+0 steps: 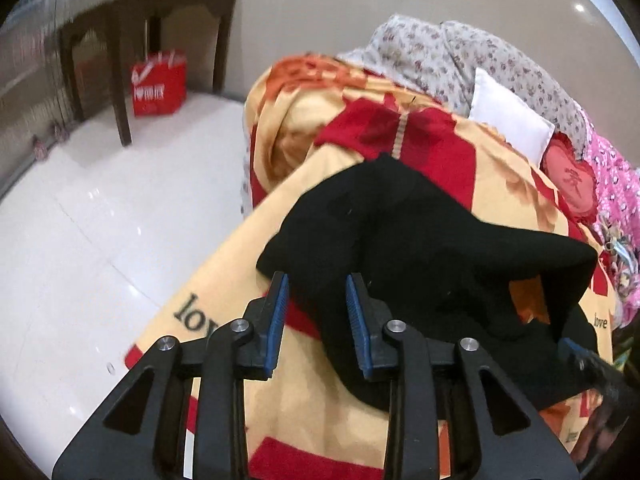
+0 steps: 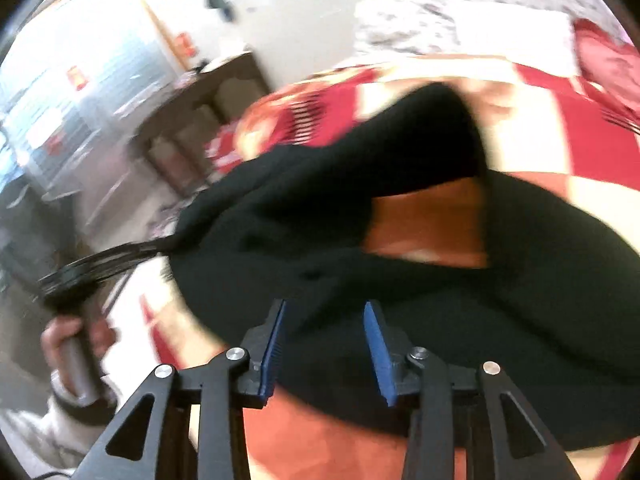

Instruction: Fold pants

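Black knit pants (image 1: 420, 232) lay rumpled on the red-and-yellow patterned blanket (image 1: 492, 176), 1 part lifted. The left gripper (image 1: 317, 294) and right gripper (image 2: 325, 320) both stood open over the fabric. Judged best: pinch matching edges, then fold evenly.

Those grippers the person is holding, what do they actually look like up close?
Both look alike. The left gripper and right gripper are black linkage arms with triangular cut-outs and round silver pivot pins. Each carries two flat fingers faced with ribbed blue pads. The person's left hand, seen blurred, shows a pale sleeve and a dark wrist strap.
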`<state>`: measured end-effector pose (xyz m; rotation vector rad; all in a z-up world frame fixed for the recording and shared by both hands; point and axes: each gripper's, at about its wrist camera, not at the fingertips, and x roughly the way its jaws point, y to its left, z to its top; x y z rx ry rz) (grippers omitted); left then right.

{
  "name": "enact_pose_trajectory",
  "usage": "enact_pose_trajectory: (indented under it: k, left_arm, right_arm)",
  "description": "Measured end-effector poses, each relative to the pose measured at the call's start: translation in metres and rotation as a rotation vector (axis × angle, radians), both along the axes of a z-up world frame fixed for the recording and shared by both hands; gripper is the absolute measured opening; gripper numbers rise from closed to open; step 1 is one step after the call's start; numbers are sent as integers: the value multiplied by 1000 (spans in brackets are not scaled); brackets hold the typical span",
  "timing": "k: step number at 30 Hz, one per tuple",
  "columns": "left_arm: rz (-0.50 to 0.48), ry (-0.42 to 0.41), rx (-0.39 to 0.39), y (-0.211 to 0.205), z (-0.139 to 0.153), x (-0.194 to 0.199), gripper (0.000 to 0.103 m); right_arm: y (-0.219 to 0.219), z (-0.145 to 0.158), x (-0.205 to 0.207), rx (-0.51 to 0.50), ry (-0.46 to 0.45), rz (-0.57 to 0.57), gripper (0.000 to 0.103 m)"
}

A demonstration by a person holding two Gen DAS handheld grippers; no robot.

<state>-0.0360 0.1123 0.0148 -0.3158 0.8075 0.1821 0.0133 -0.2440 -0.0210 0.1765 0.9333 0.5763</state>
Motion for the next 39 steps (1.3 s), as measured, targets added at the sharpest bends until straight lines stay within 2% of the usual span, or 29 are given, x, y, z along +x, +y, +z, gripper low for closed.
enact_pose_trajectory:
  k: [5,6,8,12,15,17,21,25,27,32,35,36,37,38,39]
  left_arm:
    - [-48,19,29,-18,0,10,33]
    - [-53,23,28,-21,-1,13,33]
    - [-68,29,24,-31,-1,18,33]
    - [-140,40,45,-63,0,26,33]
    - [-217,55,65,-94,-5,35,33]
    - [-272,82,77,-116,-12,45,33]
    - [-361,112,82,-152,-24,57,33]
    - [-409,131,112,-178,-33,62,33]
    - [-417,149,124,-185,-39,65,33]
    - [-404,154,126,-187,-45,65,33]
    - [-399,154,124,-187,-47,65,33]
    - [-398,152,126,-187,-48,65,33]
    - [-396,151,127,-187,-48,65,33]
    - [-393,152,123,-187,-48,65,33]
    - [-392,152,114,-185,-47,64,33]
  right_arm:
    - [-42,-12,58,-65,52,-143,37]
    - [-46,-8,69,-110,27,-178,37]
    - [-46,6,95,-290,-94,-267,37]
    - [-46,20,132,-444,-190,-346,37]
    - [-52,29,121,-403,-172,-328,37]
    - [-66,29,99,-380,-147,-309,38]
    - [-117,14,65,-432,-68,-393,39]
    - [-176,-3,24,-257,29,-471,40]
    - [-187,-10,9,-260,37,-500,43]
    - [-187,-17,-14,-313,4,-525,43]
    - [-187,-24,-15,-299,8,-526,44]
    - [-185,-23,-16,-299,-16,-528,43]
    - [-184,-24,-16,-271,-16,-510,35]
    - [-183,-23,-17,-230,-19,-487,14]
    - [-182,-20,-20,-214,-24,-483,11]
